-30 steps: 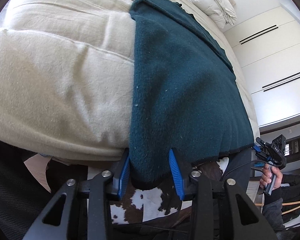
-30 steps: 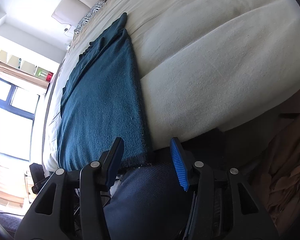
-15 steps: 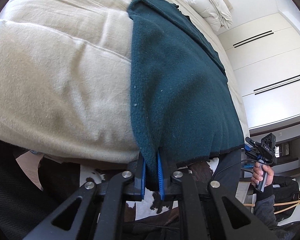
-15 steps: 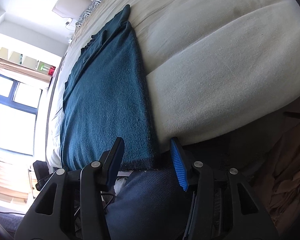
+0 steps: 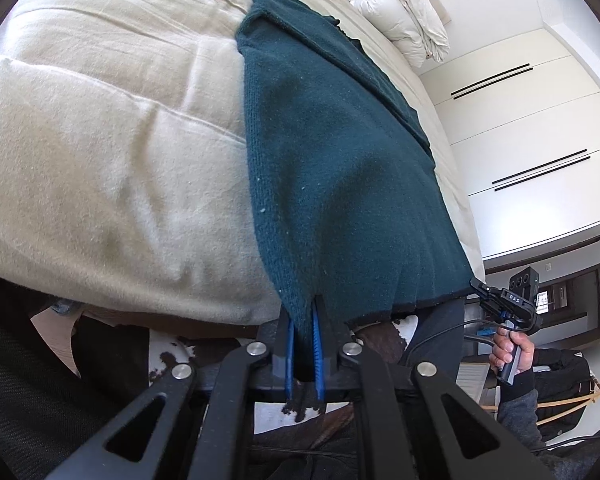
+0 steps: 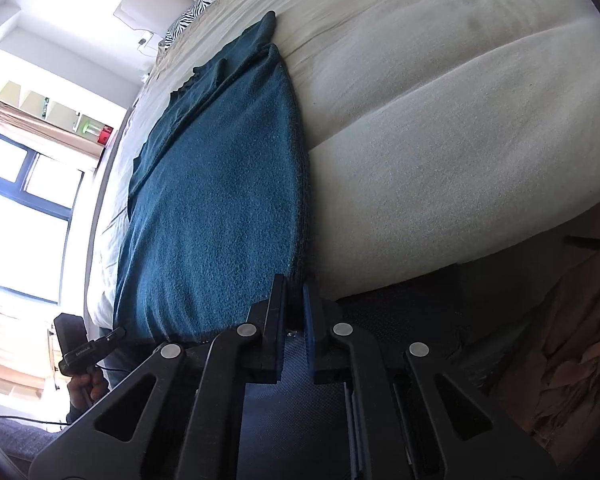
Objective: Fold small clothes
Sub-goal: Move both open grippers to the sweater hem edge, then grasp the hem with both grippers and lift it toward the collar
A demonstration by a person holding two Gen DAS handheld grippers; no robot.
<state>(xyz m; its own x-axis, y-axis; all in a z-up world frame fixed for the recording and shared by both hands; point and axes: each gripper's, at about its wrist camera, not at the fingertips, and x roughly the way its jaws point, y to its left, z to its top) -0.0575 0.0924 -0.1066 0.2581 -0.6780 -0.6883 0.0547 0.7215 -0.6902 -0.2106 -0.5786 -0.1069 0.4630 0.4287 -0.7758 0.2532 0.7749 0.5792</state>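
A dark teal knitted garment [image 5: 340, 168] lies spread lengthwise on a cream bed, its hem hanging over the near edge. My left gripper [image 5: 302, 320] is shut on the garment's left hem corner. In the right wrist view the same teal garment [image 6: 220, 200] shows, and my right gripper [image 6: 296, 300] is shut on its right hem corner. The right gripper also shows in the left wrist view [image 5: 500, 300], held by a hand at the hem's far corner.
The cream bed [image 5: 100, 140] fills both views. A rolled white duvet [image 5: 404, 8] lies at its far end near white wardrobe doors [image 5: 532, 128]. A zebra-print pillow [image 6: 196, 10] and a window [image 6: 24, 184] show in the right view. A cowhide rug [image 5: 172, 356] lies below.
My left gripper closed on the garment's hem corner first. My right gripper moved in to the other hem corner and closed on it.
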